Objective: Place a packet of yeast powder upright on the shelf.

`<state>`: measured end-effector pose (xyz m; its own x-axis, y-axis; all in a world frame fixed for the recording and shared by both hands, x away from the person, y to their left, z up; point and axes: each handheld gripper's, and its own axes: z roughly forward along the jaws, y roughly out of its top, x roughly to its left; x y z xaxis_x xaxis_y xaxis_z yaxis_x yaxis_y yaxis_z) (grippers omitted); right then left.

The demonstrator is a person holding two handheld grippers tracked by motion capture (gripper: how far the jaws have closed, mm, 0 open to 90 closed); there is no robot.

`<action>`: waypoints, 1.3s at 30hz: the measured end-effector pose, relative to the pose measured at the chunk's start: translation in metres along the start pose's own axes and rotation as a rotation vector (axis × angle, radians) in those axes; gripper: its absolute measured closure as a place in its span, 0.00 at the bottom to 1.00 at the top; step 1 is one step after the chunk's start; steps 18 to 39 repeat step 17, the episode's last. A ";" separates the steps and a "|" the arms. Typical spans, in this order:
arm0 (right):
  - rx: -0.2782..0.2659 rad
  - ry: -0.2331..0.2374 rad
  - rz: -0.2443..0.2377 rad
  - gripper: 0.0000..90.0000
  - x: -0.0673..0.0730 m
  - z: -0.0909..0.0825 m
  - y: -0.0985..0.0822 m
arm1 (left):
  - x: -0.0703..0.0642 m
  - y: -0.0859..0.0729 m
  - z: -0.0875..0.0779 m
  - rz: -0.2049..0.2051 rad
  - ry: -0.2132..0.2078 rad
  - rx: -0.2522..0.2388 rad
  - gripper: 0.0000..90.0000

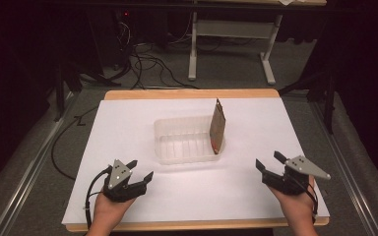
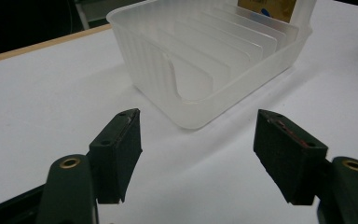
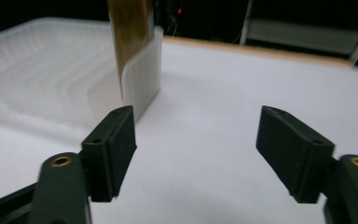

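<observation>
A brown flat packet (image 1: pixel 218 126) stands upright in the rightmost slot of the translucent slotted bin (image 1: pixel 177 147) mid-tabletop (image 1: pixel 128 118). My left gripper (image 1: pixel 139 173) and right gripper (image 1: pixel 268 162) sit near me, fingers spread and empty. To lift it, I'd pinch its top edge squarely.

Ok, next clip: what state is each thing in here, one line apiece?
left gripper: jaws open, holding nothing, short of the rack.
right gripper: jaws open, holding nothing, right of the rack.
clear slotted rack: upright on the white table, slots vacant except the rightmost.
brown flat packet: standing on edge at the rack's right end, leaning slightly.
</observation>
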<state>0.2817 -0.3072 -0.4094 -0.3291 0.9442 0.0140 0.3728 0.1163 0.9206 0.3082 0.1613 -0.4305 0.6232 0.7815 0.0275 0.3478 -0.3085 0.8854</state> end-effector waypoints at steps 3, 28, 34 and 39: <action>0.096 0.053 0.026 0.33 -0.004 0.004 -0.018 | -0.001 0.000 0.001 -0.003 -0.001 0.000 0.36; 0.078 0.031 0.017 0.33 -0.003 0.010 -0.017 | -0.003 0.000 0.003 -0.005 0.009 0.013 0.37; 0.078 0.031 0.017 0.33 -0.003 0.010 -0.017 | -0.003 0.000 0.003 -0.005 0.009 0.013 0.37; 0.078 0.031 0.017 0.33 -0.003 0.010 -0.017 | -0.003 0.000 0.003 -0.005 0.009 0.013 0.37</action>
